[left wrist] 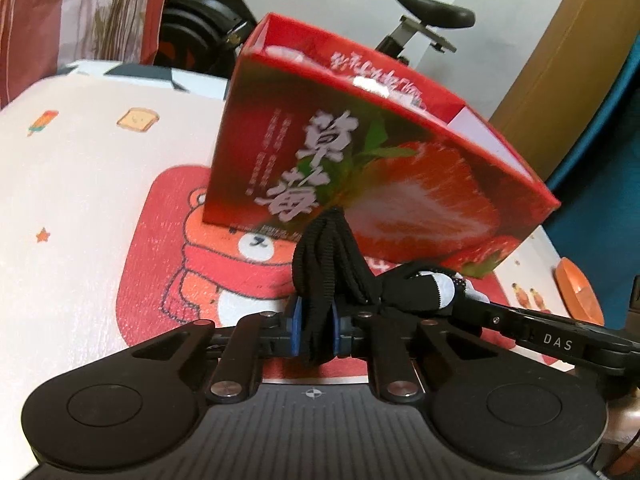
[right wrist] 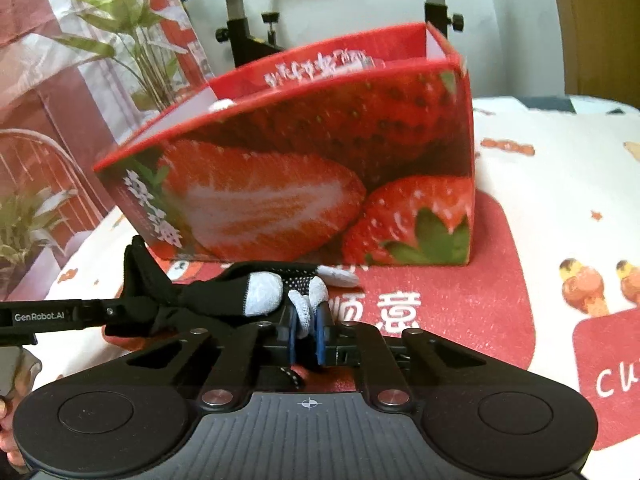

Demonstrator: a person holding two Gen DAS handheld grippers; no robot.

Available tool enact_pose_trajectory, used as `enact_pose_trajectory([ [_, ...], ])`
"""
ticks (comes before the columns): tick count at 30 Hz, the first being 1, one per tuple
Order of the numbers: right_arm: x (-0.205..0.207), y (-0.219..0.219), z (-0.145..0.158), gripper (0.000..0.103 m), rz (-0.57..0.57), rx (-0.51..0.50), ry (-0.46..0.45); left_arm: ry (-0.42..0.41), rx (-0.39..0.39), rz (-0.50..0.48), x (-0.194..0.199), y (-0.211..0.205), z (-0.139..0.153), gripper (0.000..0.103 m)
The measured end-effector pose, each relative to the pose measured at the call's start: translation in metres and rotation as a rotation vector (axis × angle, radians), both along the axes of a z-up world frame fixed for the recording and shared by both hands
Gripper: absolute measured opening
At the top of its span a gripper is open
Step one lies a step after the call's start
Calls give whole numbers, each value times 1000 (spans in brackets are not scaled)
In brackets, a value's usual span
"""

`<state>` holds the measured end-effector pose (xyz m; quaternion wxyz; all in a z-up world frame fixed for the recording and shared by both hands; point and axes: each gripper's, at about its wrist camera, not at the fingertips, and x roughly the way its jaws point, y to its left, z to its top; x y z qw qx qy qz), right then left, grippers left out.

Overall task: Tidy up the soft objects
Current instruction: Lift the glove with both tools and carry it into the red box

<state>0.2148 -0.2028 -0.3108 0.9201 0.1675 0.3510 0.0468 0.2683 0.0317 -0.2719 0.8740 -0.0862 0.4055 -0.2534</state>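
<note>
A black glove with grey fingertips [left wrist: 328, 256] is stretched between both grippers, just above the printed tablecloth and in front of the open red strawberry box [left wrist: 380, 184]. My left gripper [left wrist: 316, 320] is shut on the glove's bunched black cuff end. My right gripper [right wrist: 306, 320] is shut on one of the glove's [right wrist: 260, 292] grey fingertips. The box [right wrist: 320, 176] stands close behind the glove with its top open. Each wrist view shows the other gripper's fingers [left wrist: 520, 326] [right wrist: 48, 316] coming in from the side.
The tablecloth [left wrist: 80, 200] shows a red bear print. An exercise bike [left wrist: 432, 12] stands behind the table. A plant-printed bag [right wrist: 100, 60] rises at the left. An orange object [left wrist: 576, 292] lies at the right table edge. A hand [right wrist: 8, 440] shows at bottom left.
</note>
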Motion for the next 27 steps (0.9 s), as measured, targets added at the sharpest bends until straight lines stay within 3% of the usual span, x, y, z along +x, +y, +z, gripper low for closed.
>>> enact_pose_trajectory([
  [7,-17,-1,31,9,44,-14,-103,-53,-59,-9,-8,3,26,16],
  [15,-24,-13,78,8,57,-15,-244,-180,-125,-15,-12,2,72,16],
  [27,9,-33,147,8,29,-62,-405,-329,-139,-47,19,-25,125,16],
])
